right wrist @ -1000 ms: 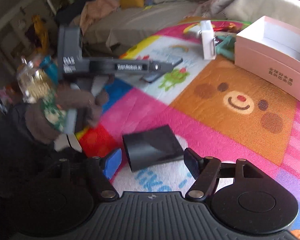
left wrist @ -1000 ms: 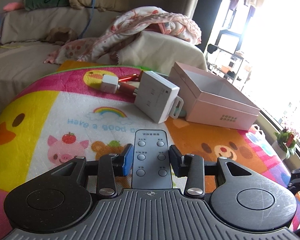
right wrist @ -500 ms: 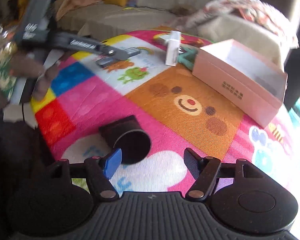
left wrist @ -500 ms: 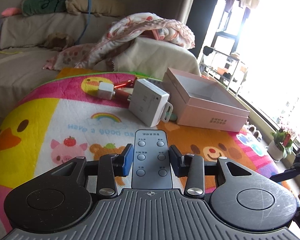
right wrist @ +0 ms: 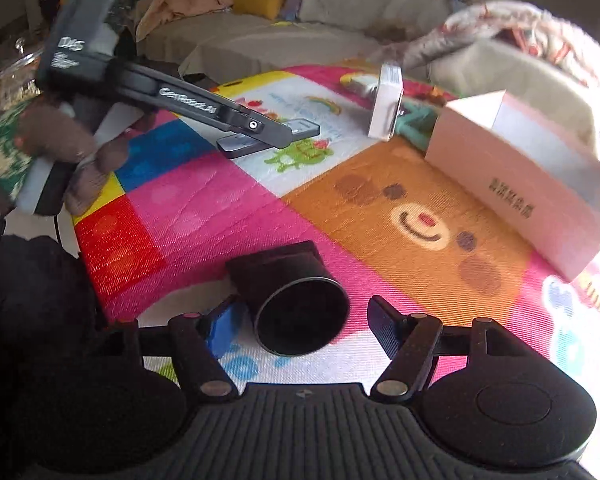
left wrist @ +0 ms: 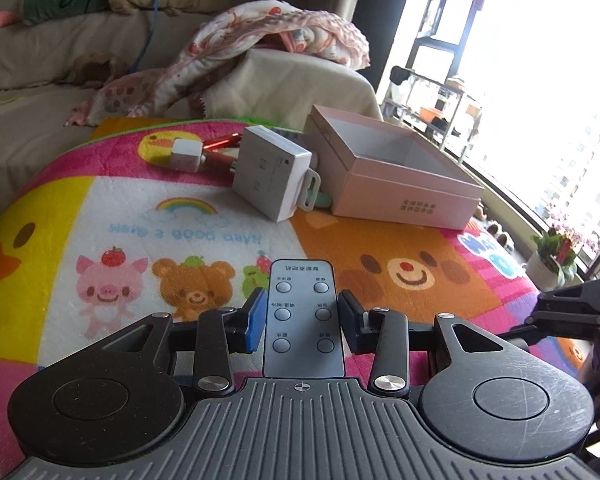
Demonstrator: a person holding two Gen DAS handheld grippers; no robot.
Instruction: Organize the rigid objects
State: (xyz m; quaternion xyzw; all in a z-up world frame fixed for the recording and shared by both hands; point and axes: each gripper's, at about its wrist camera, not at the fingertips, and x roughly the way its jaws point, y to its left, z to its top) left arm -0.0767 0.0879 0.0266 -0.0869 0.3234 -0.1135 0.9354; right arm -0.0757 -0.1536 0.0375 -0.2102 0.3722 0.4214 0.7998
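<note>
My left gripper (left wrist: 302,322) is shut on a grey remote control (left wrist: 303,312) and holds it above the cartoon blanket (left wrist: 140,232). From the right wrist view the left gripper (right wrist: 260,128) and the remote (right wrist: 300,128) show raised at the left. The open pink box (left wrist: 396,172) stands at the far right, also in the right wrist view (right wrist: 532,184). A white adapter block (left wrist: 272,172) leans by the box, with a small white cube (left wrist: 186,154) and a red pen (left wrist: 220,144) behind. My right gripper (right wrist: 304,324) is open around a black cylindrical part (right wrist: 296,304) lying on the blanket.
A sofa with a crumpled floral blanket (left wrist: 260,40) and pillows lies behind. A bright window and a potted plant (left wrist: 556,252) are on the right. A teal item (right wrist: 412,120) lies between the adapter and the box.
The left gripper has lifted the remote higher and swung toward the pink box. The right gripper has closed in on the black cylinder, which now sits between its fingers.
</note>
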